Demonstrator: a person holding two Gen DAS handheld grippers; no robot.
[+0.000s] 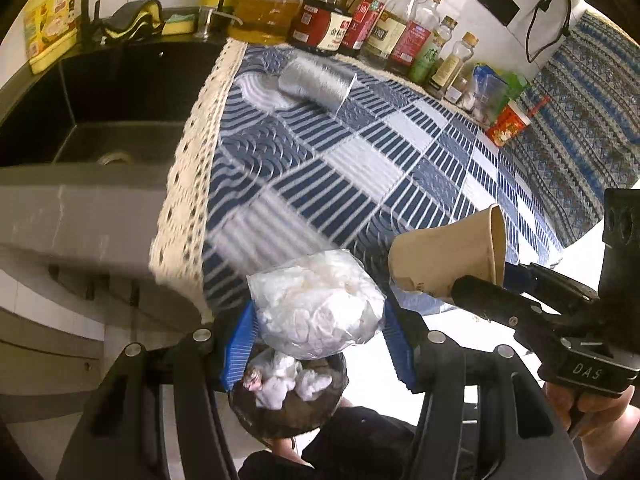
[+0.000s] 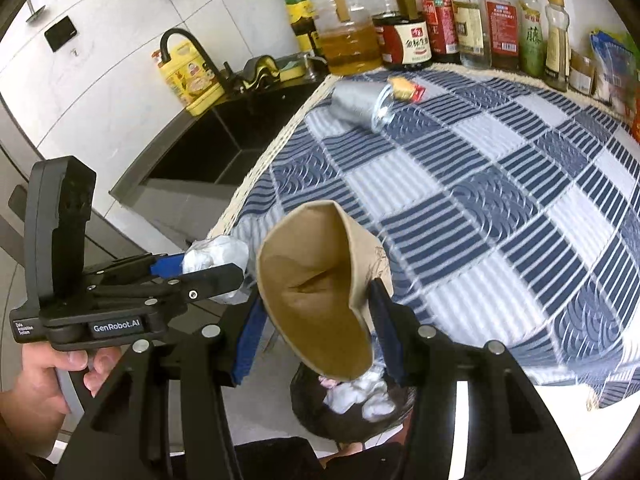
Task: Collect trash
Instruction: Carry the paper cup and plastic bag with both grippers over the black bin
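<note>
My left wrist camera looks forward and steeply down along my left gripper [image 1: 320,340], close over the near edge of the blue checked tablecloth [image 1: 360,168], with the black sink [image 1: 100,100] off to its left. My right wrist camera faces the same way along my right gripper [image 2: 320,328], just beside it, so each view catches the other gripper at its side. Both views share the cloth, the row of bottles [image 2: 440,20] at the back wall, and the trash bin [image 2: 348,420] below the fingers.

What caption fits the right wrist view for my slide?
Right gripper holds a squashed paper cup above the trash bin; left gripper carries a bagged wad of tissue.
</note>
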